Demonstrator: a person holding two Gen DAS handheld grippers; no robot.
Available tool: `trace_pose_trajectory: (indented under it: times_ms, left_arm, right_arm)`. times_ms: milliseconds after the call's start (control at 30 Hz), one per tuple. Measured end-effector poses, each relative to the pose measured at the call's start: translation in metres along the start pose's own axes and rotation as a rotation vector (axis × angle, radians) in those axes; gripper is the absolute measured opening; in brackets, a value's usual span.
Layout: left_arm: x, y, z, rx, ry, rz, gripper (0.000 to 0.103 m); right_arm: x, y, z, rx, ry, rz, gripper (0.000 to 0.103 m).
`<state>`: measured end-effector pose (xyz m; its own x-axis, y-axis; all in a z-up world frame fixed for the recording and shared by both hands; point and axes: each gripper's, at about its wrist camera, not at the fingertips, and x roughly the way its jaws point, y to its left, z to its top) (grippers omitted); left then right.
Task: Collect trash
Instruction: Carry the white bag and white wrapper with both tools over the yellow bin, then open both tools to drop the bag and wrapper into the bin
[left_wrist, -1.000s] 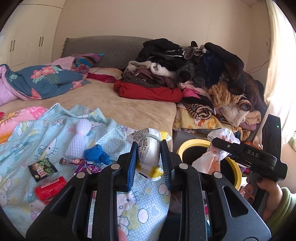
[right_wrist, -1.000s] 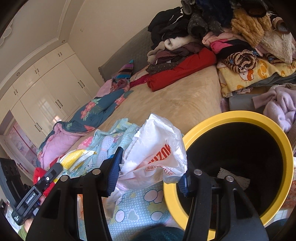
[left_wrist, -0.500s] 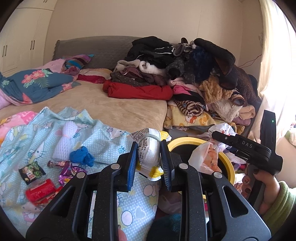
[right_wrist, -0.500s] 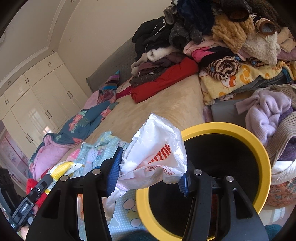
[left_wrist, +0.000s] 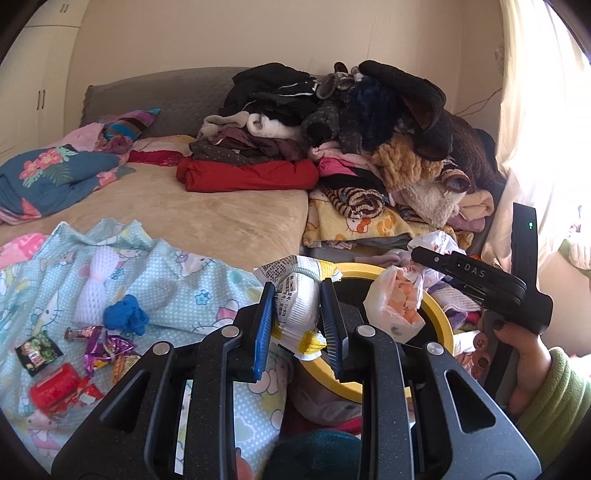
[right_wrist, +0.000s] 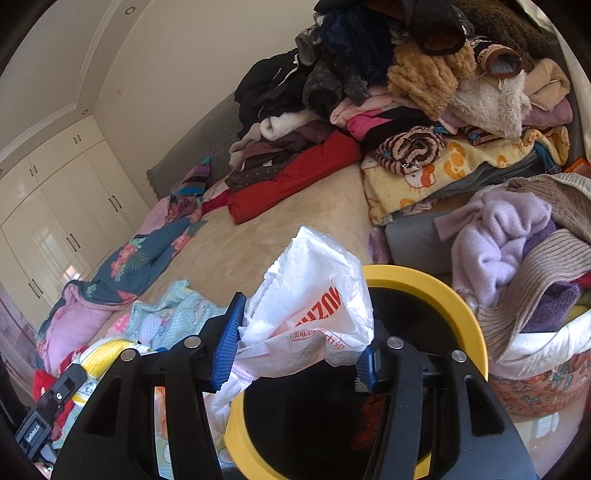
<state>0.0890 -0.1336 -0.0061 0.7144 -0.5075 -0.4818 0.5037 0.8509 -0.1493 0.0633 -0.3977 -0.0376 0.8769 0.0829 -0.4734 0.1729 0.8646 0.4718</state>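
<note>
My left gripper (left_wrist: 297, 325) is shut on a crumpled white and yellow snack bag (left_wrist: 297, 306), held at the near left rim of the yellow-rimmed black bin (left_wrist: 441, 321). My right gripper (right_wrist: 301, 347) is shut on a white plastic bag with red print (right_wrist: 317, 299), which hangs over the bin (right_wrist: 461, 314). That bag (left_wrist: 397, 308) and the right gripper's body (left_wrist: 476, 277) also show in the left wrist view, above the bin's opening. Loose wrappers (left_wrist: 103, 347), a red packet (left_wrist: 53, 384), a blue wad (left_wrist: 125, 319) and a white foam net (left_wrist: 94, 284) lie on the patterned sheet.
A tall heap of clothes (left_wrist: 369, 129) fills the bed's far right. A basket of knitwear (right_wrist: 535, 277) stands right of the bin. A tan bedcover (left_wrist: 207, 218) lies beyond the light blue cartoon sheet (left_wrist: 177, 273). A hand in a green sleeve (left_wrist: 546, 398) holds the right gripper.
Both grippers have travelled rightward toward the bin with their loads. The bin now sits more under the white bag, and the snack bag has reached its rim.
</note>
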Motion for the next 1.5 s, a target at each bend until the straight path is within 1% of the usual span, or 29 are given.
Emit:
trace_pose_trajectory:
  times_ms: [433, 700, 800, 867, 967, 1167, 1333, 1367, 1400, 1433, 1500]
  left_arm:
    - [0.028, -0.024, -0.015, 0.052, 0.065, -0.055, 0.019]
    - [0.049, -0.038, -0.027, 0.074, 0.111, -0.072, 0.019]
    - [0.057, -0.045, -0.032, 0.094, 0.129, -0.077, 0.019]
    - [0.062, -0.048, -0.036, 0.102, 0.143, -0.082, 0.019]
    - [0.069, -0.051, -0.040, 0.112, 0.159, -0.085, 0.019]
    - [0.086, -0.054, -0.044, 0.108, 0.201, -0.078, 0.019]
    - [0.096, -0.055, -0.046, 0.112, 0.221, -0.084, 0.021]
    - [0.096, -0.054, -0.046, 0.107, 0.221, -0.084, 0.022]
    - [0.096, -0.053, -0.046, 0.099, 0.220, -0.087, 0.029]
    - [0.094, -0.051, -0.046, 0.091, 0.212, -0.088, 0.034]
    - [0.091, -0.049, -0.045, 0.086, 0.193, -0.077, 0.056]
  right_arm:
    - [0.001, -0.021, -0.001, -0.032, -0.026, -0.096, 0.050]
    - [0.008, -0.029, -0.006, -0.068, -0.015, -0.149, 0.050]
    - [0.011, -0.032, -0.008, -0.098, -0.014, -0.190, 0.050]
    - [0.013, -0.033, -0.010, -0.117, -0.018, -0.233, 0.050]
    - [0.016, -0.040, -0.012, -0.116, -0.016, -0.263, 0.051]
    - [0.022, -0.042, -0.015, -0.137, -0.004, -0.273, 0.051]
    - [0.025, -0.045, -0.015, -0.126, 0.005, -0.261, 0.058]
    - [0.025, -0.046, -0.015, -0.118, 0.011, -0.254, 0.062]
    - [0.025, -0.047, -0.015, -0.106, 0.013, -0.243, 0.067]
    - [0.025, -0.048, -0.015, -0.098, 0.012, -0.241, 0.069]
    - [0.025, -0.048, -0.014, -0.095, 0.009, -0.239, 0.076]
